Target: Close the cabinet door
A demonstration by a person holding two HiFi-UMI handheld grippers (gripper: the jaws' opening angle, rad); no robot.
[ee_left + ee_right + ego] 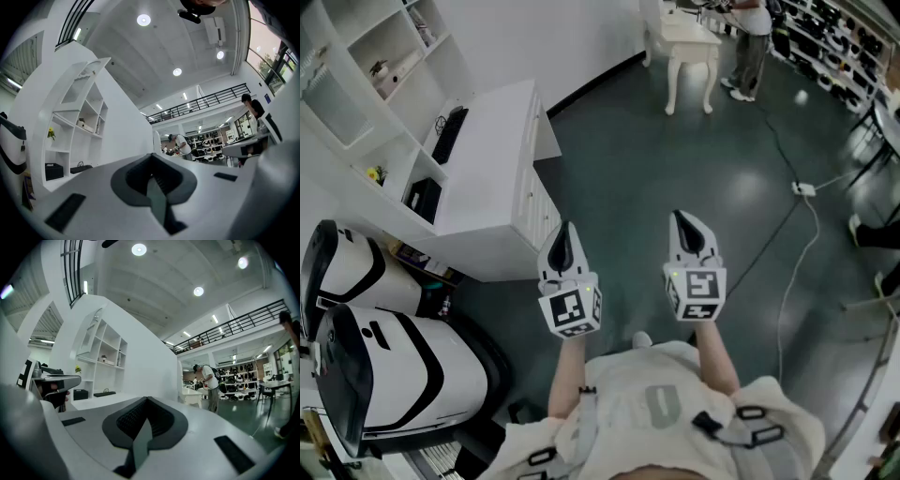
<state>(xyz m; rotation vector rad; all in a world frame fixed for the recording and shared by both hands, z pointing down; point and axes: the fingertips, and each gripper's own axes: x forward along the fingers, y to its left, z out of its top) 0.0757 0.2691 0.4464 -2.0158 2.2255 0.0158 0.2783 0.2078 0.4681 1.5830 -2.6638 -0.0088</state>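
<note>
A white shelf cabinet (386,105) stands at the far left behind a white counter (490,165). A pane that looks like its upper door (324,94) hangs open; it also shows as the door (92,70) in the left gripper view and the door (93,329) in the right gripper view. Both grippers hover side by side over the grey floor, well to the right of the cabinet and touching nothing. My left gripper (564,231) is shut with nothing in it. My right gripper (683,221) is shut too, also without anything held.
Two white-and-black machines (380,361) stand at the lower left. A white table (690,45) with curved legs and a standing person (751,47) are far ahead. A white cable with a plug box (804,188) runs across the floor at right. Dark chairs (872,141) line the right edge.
</note>
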